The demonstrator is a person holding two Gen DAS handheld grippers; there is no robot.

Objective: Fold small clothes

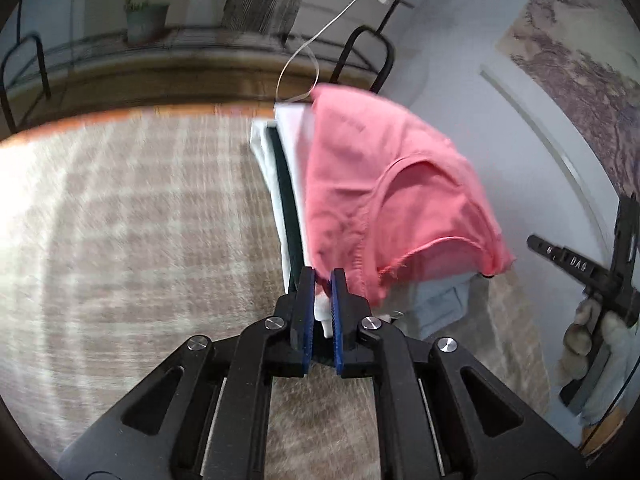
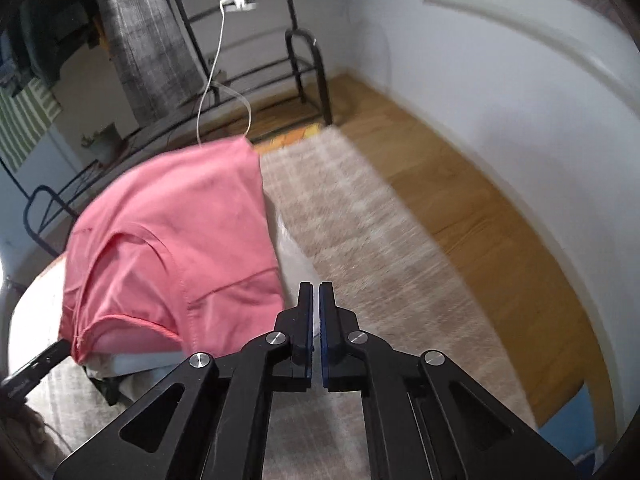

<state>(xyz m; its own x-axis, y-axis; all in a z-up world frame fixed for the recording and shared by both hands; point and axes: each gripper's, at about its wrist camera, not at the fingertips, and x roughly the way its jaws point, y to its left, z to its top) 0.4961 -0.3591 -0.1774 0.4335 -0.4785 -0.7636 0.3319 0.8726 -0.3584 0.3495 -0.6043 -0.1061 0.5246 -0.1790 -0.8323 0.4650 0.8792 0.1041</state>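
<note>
My left gripper: jaws pinching pink garment edge. My right gripper: jaws pressed together, nothing between.

A pale checked rug covered the wooden floor beside a white wall, while a black metal rack, a white cable and a small potted plant stood behind.

I am seeing one pink garment, two grippers, left and right, one rug and one plant pot.
</note>
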